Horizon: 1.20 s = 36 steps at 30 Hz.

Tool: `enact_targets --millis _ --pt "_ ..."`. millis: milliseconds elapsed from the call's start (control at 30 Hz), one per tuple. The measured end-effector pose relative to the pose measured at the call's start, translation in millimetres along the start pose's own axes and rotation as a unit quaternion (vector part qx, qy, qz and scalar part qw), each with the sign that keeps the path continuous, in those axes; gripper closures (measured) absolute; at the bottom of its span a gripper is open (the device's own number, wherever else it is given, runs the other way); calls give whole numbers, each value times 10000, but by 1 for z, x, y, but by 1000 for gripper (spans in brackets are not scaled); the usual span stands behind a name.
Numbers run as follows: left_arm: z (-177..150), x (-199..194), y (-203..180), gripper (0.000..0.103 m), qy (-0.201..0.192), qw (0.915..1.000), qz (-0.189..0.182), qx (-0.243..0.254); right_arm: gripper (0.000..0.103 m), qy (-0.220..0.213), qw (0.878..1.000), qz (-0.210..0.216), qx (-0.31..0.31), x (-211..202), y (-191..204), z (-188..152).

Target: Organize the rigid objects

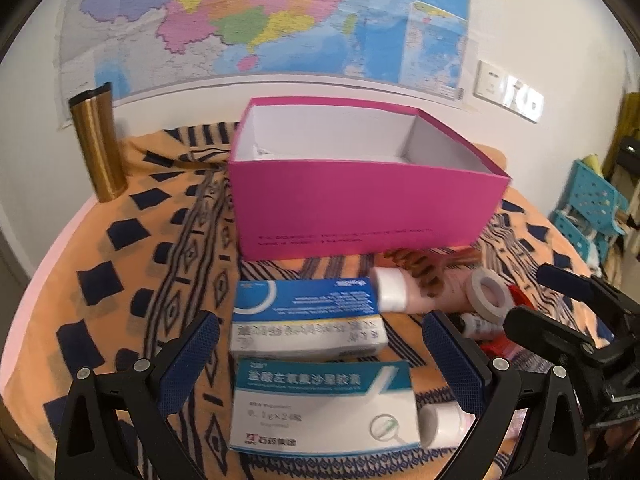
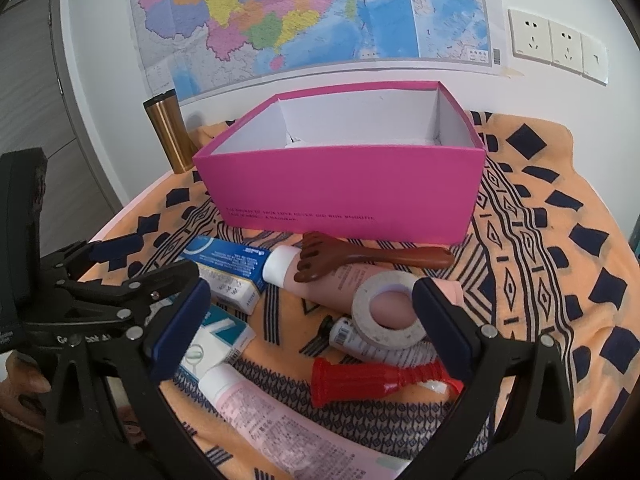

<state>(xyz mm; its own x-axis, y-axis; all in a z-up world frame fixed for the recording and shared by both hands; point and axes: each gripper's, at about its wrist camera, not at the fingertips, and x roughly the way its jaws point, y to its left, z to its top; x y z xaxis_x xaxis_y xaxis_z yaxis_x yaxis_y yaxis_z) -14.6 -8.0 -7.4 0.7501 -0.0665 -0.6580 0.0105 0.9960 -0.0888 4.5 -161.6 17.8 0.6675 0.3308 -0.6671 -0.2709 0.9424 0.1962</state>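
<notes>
both the left gripper [image 1: 320, 344] and right gripper [image 2: 312, 320] stand released; the near medicine carton [image 1: 324, 406], lying before the pink box [image 1: 360, 204], looks light, stiff, crushable, best gripped across its short sides.

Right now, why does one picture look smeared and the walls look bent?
Left wrist view: motion blur smears the print on the two medicine boxes and the pink box. Right wrist view: sharper; the small text on the pink box shows as crisp lines. Both: the fisheye lens bows the wall map and darkens the corners.
</notes>
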Motion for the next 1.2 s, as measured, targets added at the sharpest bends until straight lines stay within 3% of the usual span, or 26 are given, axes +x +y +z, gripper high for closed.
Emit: enact_targets --millis 167,400,633,733,933,1200 --pt "-11 -1 -8 0 149 9976 -582 341 2 166 9997 39 190 -10 -13 -14" --pt "-29 -10 -29 5 230 9894 -1130 881 2 423 9976 -39 544 -29 -34 -40" --pt "-44 -16 -53 24 446 9759 -1575 1442 19 788 9932 94 855 -39 -42 -66" --pt "-49 -16 -56 31 537 9732 -1671 1488 22 880 9921 154 883 -42 -41 -77" --pt "-53 -10 -58 33 790 9660 -1990 1450 36 1108 9892 324 901 -42 -35 -90" --pt "-52 -1 -58 33 946 9638 -2111 1325 40 1055 9882 323 1058 -36 -38 -91"
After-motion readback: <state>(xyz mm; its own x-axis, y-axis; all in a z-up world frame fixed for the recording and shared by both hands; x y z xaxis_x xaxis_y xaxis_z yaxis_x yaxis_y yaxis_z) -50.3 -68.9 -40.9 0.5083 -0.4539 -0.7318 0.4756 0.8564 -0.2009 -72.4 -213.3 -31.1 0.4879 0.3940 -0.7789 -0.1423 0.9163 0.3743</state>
